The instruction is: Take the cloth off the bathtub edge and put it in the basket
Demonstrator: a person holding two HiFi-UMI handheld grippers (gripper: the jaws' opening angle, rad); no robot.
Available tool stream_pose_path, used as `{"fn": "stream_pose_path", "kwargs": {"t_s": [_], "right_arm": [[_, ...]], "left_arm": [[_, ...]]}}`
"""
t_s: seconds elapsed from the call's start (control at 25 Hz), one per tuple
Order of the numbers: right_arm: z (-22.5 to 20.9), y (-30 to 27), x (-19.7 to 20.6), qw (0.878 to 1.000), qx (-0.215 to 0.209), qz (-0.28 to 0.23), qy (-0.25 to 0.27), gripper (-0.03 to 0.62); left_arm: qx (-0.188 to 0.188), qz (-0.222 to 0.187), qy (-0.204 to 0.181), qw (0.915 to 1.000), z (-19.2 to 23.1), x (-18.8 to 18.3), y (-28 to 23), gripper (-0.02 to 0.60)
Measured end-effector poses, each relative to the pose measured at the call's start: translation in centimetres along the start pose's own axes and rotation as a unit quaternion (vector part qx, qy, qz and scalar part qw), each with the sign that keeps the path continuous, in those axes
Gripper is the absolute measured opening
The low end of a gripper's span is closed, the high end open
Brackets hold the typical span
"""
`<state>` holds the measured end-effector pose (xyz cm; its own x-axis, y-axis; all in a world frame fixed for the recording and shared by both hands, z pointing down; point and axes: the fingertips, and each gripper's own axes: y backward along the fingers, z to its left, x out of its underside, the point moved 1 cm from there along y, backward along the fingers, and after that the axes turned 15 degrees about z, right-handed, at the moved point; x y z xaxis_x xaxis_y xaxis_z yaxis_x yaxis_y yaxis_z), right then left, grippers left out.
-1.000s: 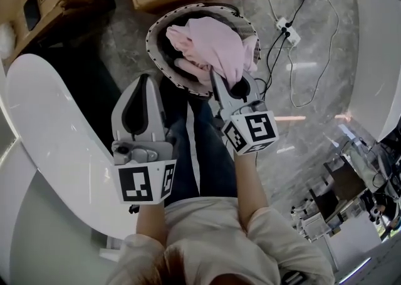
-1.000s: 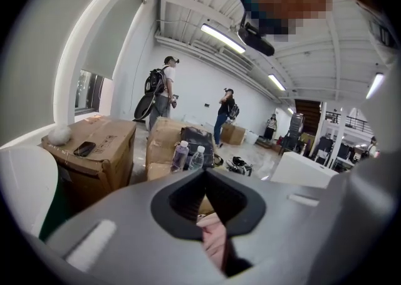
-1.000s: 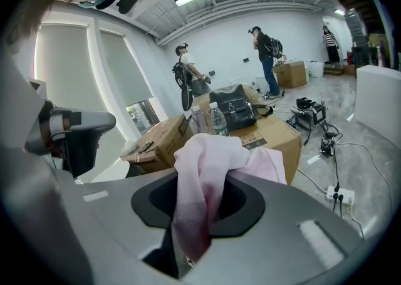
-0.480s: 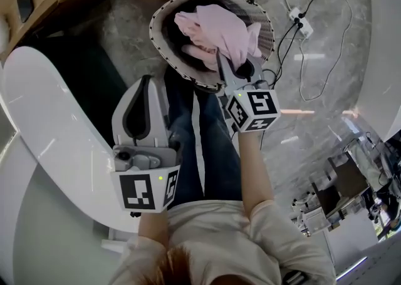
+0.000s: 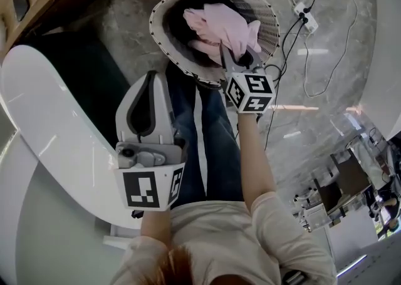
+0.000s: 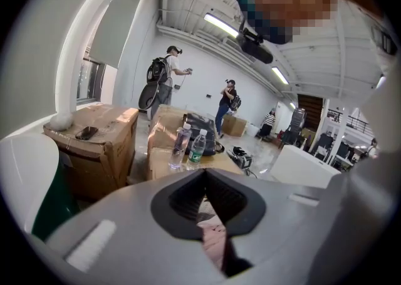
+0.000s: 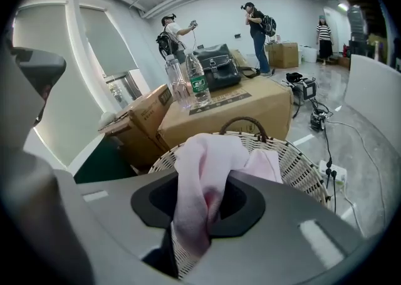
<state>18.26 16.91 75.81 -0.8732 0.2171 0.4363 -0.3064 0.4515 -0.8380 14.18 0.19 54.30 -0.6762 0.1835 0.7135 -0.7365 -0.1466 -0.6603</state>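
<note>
Right gripper (image 5: 230, 58), jaws clamped on pink cloth (image 5: 219, 22), has sunk into wicker basket (image 5: 160, 11) mouth, upper centre; only release likely remains.

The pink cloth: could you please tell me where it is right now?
In the head view the pink cloth sits top centre, bunched at the mouth of the wicker basket, its near end pinched by the right gripper.

Head cam: steep top-down over basket (image 5: 269, 20). Gripper cams: low, facing fwd, close behind own jaws; share cardboard boxes (image 6: 94, 146); R also basket.
</note>
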Motion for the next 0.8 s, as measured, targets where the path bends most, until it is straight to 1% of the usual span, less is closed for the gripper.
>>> {"fn": "stream_pose_path", "kwargs": {"t_s": [0.24,0.52,0.8], "right_arm": [[-1.1,-2.7,1.0,1.0,0.006,0.025,-0.003,0.101],[-2.5,-6.2,3.4,0.997,0.008,0.08,0.002,0.103],[-3.9,-8.3,4.5,0.993,0.019,0.12,0.006,0.103]], "left_arm": [[0.009,0.007,0.005,0.9999,-0.7,0.5,-1.1,0.049],[0.017,0.013,0.005,0.9997,-1.4,0.7,-1.4,0.049],[0.019,0.02,0.006,0.9996,-1.4,0.8,-1.8,0.049]]}}
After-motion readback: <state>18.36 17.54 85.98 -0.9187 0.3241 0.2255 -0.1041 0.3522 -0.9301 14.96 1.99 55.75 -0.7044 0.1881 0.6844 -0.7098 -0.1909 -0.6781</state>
